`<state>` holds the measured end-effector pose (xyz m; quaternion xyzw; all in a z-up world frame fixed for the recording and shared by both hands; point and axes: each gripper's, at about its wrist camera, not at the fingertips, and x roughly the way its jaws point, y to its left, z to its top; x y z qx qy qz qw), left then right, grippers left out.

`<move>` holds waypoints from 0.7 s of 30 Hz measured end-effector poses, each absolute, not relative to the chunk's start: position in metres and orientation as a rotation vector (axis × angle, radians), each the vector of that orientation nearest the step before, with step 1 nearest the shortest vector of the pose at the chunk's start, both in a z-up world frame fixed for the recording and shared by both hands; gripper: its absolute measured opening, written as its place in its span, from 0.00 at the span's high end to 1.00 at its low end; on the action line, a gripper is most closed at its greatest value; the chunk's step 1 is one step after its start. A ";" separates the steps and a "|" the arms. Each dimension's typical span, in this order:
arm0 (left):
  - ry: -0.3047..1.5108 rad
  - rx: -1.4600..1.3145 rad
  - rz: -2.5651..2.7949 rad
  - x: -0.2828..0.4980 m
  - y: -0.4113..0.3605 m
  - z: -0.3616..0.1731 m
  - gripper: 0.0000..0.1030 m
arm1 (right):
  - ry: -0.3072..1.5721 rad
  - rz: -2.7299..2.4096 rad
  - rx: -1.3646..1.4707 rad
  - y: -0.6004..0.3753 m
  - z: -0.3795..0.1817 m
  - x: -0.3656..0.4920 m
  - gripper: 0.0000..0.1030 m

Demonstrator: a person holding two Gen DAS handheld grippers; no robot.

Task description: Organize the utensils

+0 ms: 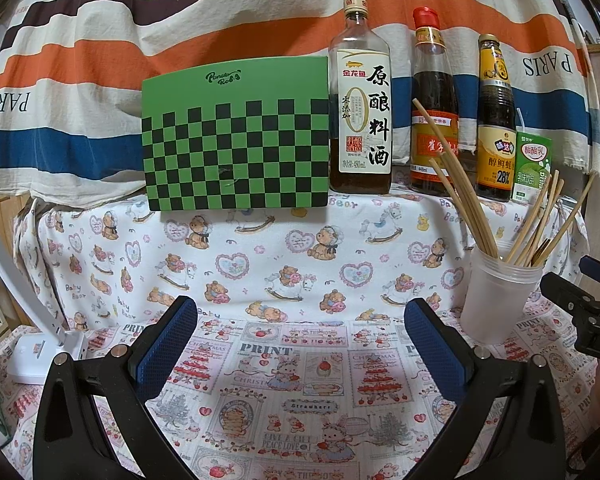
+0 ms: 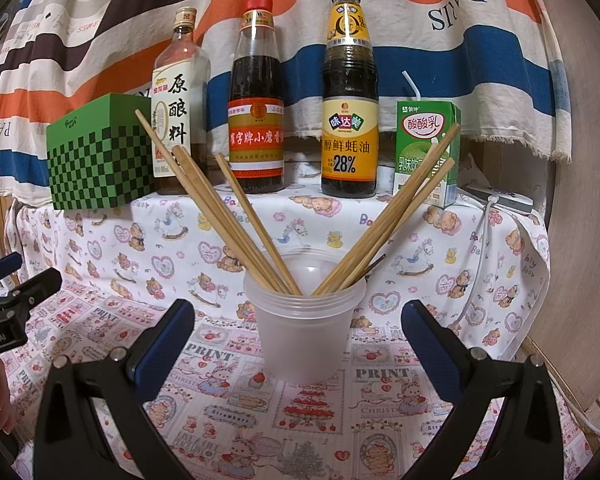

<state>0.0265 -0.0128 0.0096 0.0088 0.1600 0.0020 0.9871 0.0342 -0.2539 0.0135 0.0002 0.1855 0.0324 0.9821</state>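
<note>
The plastic cup point(image 2: 306, 328) of chopsticks point(image 2: 220, 220) is seen upright on the table point(image 2: 380, 420), dead ahead of the right hand-held gripper point(image 2: 296, 346), jaws spread wide and empty. The left hand-held gripper point(image 1: 300, 344), equally wide, is placed farther off.

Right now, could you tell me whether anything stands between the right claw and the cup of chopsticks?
Nothing visible does. The right claw is open, and the cup holding the chopsticks stands directly ahead on bare tablecloth.
</note>
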 end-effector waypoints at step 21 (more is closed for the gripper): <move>0.322 0.008 0.009 0.027 -0.013 0.009 0.00 | 0.376 0.064 0.004 -0.255 0.014 0.035 0.00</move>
